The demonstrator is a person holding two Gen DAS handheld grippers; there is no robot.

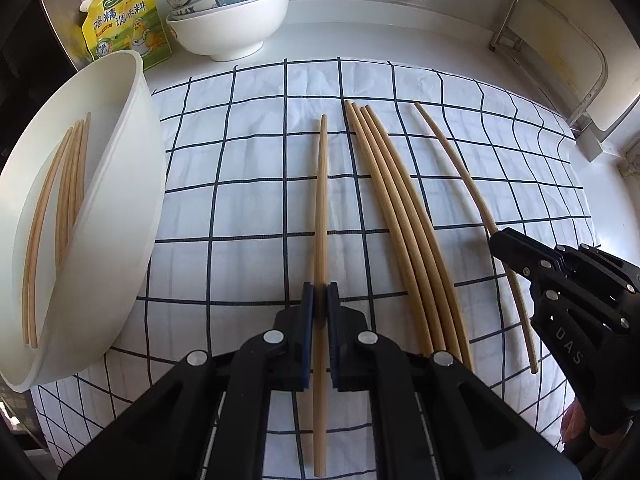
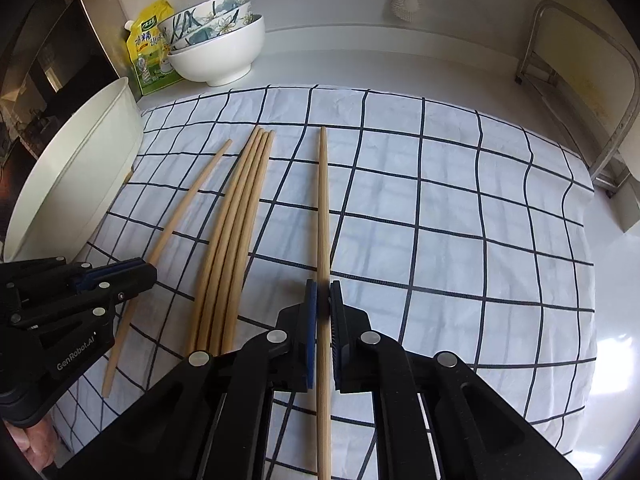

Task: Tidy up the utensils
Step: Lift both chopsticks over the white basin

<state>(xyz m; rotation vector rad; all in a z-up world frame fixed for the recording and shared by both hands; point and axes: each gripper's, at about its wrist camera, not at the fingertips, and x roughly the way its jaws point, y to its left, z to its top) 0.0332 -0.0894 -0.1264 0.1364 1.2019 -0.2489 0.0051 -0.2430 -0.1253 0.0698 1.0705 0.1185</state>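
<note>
We see six chopsticks on the checked cloth [image 2: 460,208], long axes running away from us toward the stacked bowls [image 1: 228,12]. Our left gripper [image 1: 321,304] is closed on the leftmost chopstick [image 1: 321,200]; our right gripper [image 2: 323,304] is closed on the rightmost chopstick [image 2: 323,208]. Between them lie four bundled chopsticks [image 1: 400,216], touching. Four more rest in the white tub [image 1: 120,184] at left, beside a yellow seasoning pouch [image 1: 124,16].

Left tongs [image 1: 321,296]: closed on single chopstick [image 1: 321,208].
Chopstick bundle [image 1: 400,220]: four, touching, just right of left tongs.
Right tongs [image 1: 498,240]: far right, at lone chopstick [image 1: 460,164].
White tub [image 1: 120,200]: left of left tongs, holding chopsticks.
Checked cloth [image 1: 248,200]: beneath.
</note>
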